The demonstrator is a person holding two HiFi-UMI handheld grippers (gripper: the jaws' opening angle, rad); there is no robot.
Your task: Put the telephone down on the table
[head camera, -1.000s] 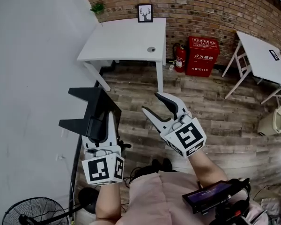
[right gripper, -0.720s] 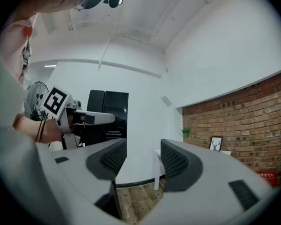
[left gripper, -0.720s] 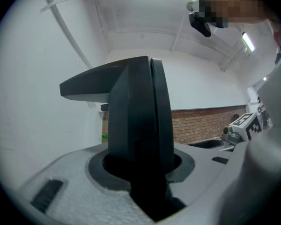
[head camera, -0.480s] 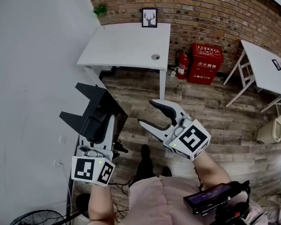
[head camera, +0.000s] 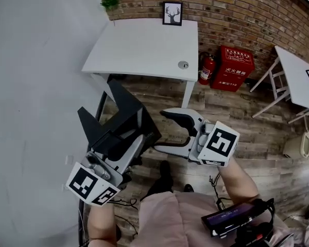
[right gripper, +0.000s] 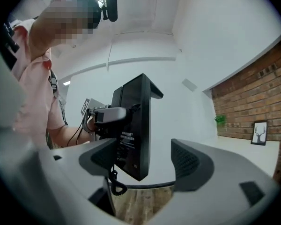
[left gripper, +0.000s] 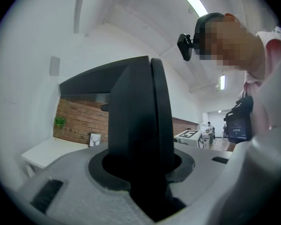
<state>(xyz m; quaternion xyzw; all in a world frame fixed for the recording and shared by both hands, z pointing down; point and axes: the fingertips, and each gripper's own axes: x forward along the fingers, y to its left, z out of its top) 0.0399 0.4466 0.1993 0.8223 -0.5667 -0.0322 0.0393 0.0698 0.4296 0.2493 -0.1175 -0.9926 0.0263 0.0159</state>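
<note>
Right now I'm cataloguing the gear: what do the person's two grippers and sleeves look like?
The left gripper and right gripper are light grey with curved jaws and dark ribbed pads. Each carries a white cube printed with black square markers. The person wears a pink short-sleeved shirt.

Your room is evenly bright, lit by ceiling strip lights (left gripper: 193, 0) that glare white in the left gripper view. Shadows are soft. Both gripper views bend strongly toward dark round edges; the near fingers (right gripper: 189, 163) look blurred, and the black telephone (left gripper: 140, 121) shows almost as silhouette.
</note>
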